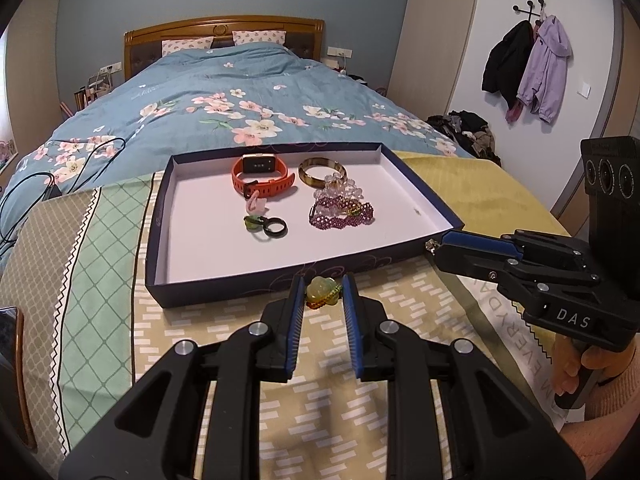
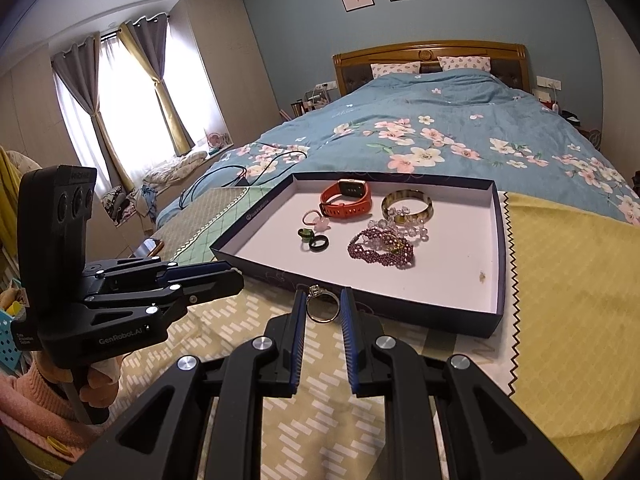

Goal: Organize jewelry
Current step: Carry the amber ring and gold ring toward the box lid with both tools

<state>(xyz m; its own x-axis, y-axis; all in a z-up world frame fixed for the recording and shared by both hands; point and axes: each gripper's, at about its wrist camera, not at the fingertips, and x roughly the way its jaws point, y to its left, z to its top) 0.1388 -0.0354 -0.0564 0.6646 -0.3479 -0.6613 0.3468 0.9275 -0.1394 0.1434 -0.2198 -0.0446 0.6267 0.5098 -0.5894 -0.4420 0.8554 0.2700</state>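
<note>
A dark blue shallow box (image 1: 224,286) (image 2: 496,216) with a white floor lies on the bed's foot. In it are an orange watch (image 1: 262,174) (image 2: 347,199), a gold bangle (image 1: 322,172) (image 2: 407,205), clear beads (image 1: 340,190), a purple bead bracelet (image 1: 340,216) (image 2: 380,249), a pink ring (image 1: 256,203) and two dark rings (image 1: 267,226) (image 2: 313,241). My left gripper (image 1: 323,294) is shut on a pale green beaded ornament (image 1: 322,290) just before the box's near wall. My right gripper (image 2: 323,306) is shut on a silver ring (image 2: 323,306) near the box's front edge.
The box rests on a patterned yellow and green cloth (image 1: 328,392) (image 2: 568,320) over a blue floral duvet (image 1: 240,96). Black cables (image 1: 48,184) and a phone (image 1: 10,360) lie at the left. Coats hang on the wall (image 1: 528,68) at the right.
</note>
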